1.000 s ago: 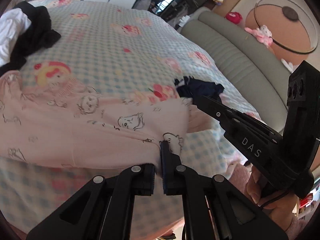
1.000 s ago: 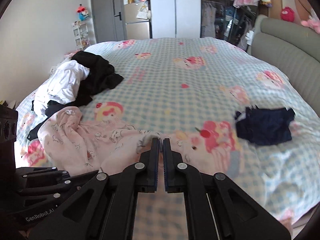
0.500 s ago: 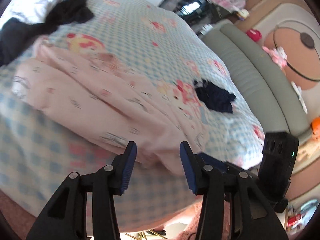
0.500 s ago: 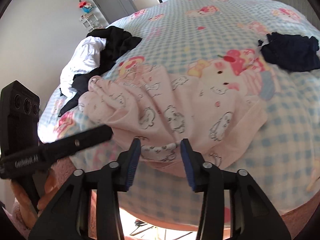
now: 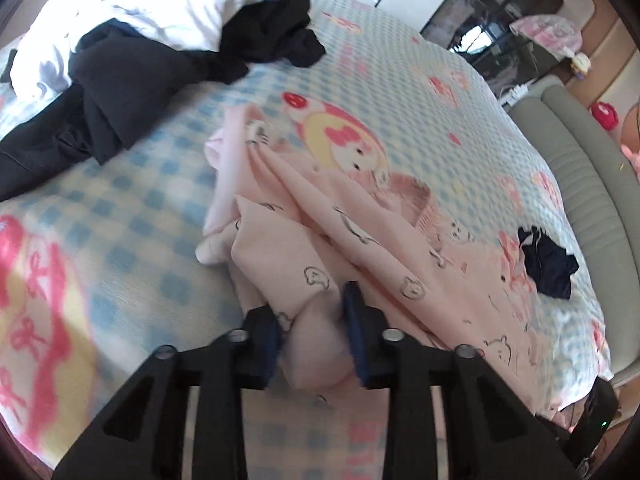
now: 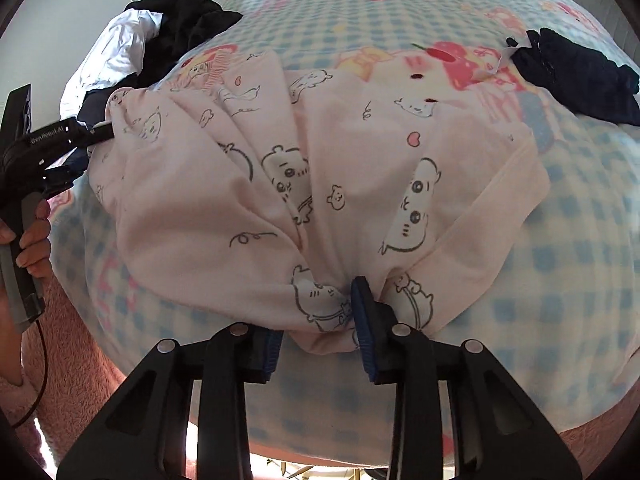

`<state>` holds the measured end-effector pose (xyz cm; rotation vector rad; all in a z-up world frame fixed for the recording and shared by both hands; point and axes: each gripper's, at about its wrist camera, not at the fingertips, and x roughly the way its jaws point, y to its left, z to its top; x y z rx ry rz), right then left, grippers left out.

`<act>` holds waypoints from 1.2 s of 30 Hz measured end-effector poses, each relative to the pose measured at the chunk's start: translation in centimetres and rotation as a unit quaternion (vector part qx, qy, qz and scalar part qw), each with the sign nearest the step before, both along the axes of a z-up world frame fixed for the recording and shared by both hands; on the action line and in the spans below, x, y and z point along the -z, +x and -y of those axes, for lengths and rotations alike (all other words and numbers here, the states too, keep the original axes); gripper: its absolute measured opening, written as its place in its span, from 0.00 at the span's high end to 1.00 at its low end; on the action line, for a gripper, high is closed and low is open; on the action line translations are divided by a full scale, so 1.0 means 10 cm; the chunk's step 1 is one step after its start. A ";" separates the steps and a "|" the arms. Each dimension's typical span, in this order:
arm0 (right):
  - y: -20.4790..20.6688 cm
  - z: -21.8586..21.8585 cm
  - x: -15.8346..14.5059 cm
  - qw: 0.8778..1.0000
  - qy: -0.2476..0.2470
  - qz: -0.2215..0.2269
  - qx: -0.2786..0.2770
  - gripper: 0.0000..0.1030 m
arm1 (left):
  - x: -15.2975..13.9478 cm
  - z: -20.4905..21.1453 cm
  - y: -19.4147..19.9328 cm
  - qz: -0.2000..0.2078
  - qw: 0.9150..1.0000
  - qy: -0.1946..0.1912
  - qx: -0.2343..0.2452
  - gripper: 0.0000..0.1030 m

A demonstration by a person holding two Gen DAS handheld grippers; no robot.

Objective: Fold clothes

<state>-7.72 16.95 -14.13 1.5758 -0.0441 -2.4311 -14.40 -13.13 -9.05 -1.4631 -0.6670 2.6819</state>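
Both grippers are closing on one pink top point(image 6: 320, 168) at the near edge of the bed point(image 6: 580, 260). The left gripper point(image 5: 312, 332) has a bunched fold between its pads, touching both. The right gripper point(image 6: 316, 336) brackets a hem bunch. Both point steeply down. One navy garment point(image 6: 576, 76) lies right; one black-and-white pile point(image 5: 160, 28) far left.

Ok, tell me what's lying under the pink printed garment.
Under the pink cartoon-print cotton garment lies the blue-checked cartoon bedspread, visible all around it. Whatever is directly beneath its middle is covered.
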 end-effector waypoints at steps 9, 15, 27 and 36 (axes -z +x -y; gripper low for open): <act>-0.43 -0.45 -0.95 0.989 0.021 -0.136 0.061 0.64 | -0.06 -1.39 0.80 -0.009 0.981 0.099 0.168 0.88; -0.14 -0.44 -0.71 0.990 -0.127 -0.061 0.022 0.41 | -0.15 -1.87 1.02 -0.014 0.969 0.049 0.243 0.87; 0.29 -0.41 -0.25 0.956 -0.285 0.055 -0.030 0.27 | -0.69 -0.27 1.17 -0.133 0.984 0.035 0.114 0.41; 0.19 0.33 0.14 0.993 -0.088 0.013 -0.076 0.63 | 0.09 -0.49 0.78 -0.003 0.994 -0.009 0.108 0.66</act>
